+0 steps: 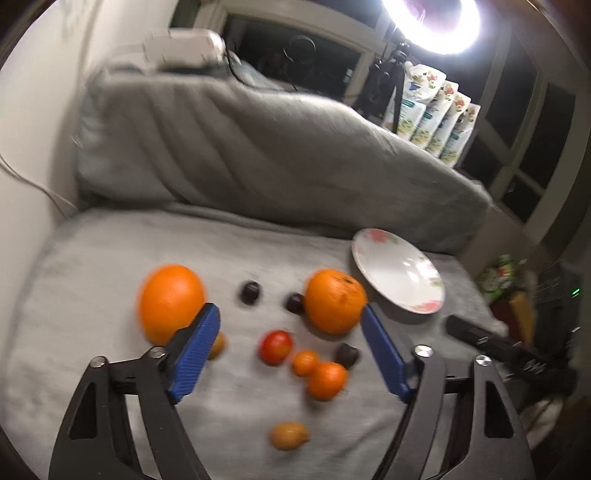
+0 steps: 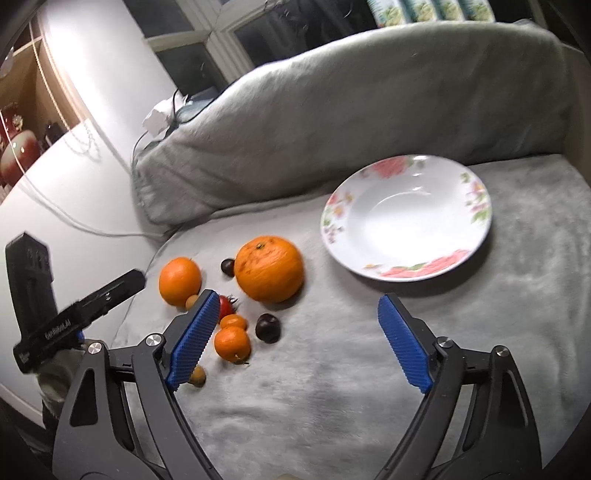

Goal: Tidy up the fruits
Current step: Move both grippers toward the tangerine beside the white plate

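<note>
Fruit lies loose on a grey blanket (image 1: 229, 398). Two large oranges (image 1: 171, 301) (image 1: 334, 301) sit at the back, with dark plums (image 1: 250, 291) between them. A red tomato (image 1: 275, 345), small tangerines (image 1: 327, 380) and a brownish fruit (image 1: 288, 435) lie nearer. A white floral plate (image 2: 406, 218) stands empty to the right. My left gripper (image 1: 291, 325) is open above the fruit, holding nothing. My right gripper (image 2: 297, 306) is open and empty, hovering near the big orange (image 2: 269, 267), a plum (image 2: 267, 326) and a tangerine (image 2: 232, 343).
A grey cushion (image 1: 258, 147) backs the blanket. A bright ring light (image 1: 432, 22) and several pouches (image 1: 432, 114) stand behind it. The other gripper's black body (image 2: 77, 317) shows at left in the right wrist view. A white cable (image 2: 74, 218) runs along the wall.
</note>
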The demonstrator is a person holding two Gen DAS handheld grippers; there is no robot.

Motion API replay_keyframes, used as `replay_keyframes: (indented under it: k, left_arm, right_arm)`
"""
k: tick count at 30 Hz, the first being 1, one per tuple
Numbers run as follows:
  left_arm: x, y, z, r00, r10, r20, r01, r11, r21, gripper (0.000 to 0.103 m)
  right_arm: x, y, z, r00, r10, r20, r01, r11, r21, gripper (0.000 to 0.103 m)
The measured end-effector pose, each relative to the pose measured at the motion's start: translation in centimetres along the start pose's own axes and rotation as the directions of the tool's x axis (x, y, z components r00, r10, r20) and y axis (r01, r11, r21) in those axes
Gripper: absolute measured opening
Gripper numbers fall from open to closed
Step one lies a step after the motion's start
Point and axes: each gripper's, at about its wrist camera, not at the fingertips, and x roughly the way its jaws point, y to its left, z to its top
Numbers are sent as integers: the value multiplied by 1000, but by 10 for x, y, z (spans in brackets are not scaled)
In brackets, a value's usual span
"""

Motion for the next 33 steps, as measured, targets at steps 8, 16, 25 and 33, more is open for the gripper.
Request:
replay_keyframes:
  k: [8,16,25,33]
  left_arm:
    - [38,3,15,982,-157,-101,147,984,-102,59]
    - [77,3,27,952,-239,-190,211,965,-155,52]
    - [96,7,31,937,-257,-235,217,959,-185,45]
    - [101,11,28,929,-273,-248,228,954,-196,39]
  right_arm:
    - [39,19,-2,997,16,-69,-24,993,-114,76]
    - [69,29,4,993,24,-115,-45,983,-177,74]
    - [91,28,9,990,37,-136,-61,983,-176,70]
    - [106,26,11,984,50,-169,-78,984,-162,70]
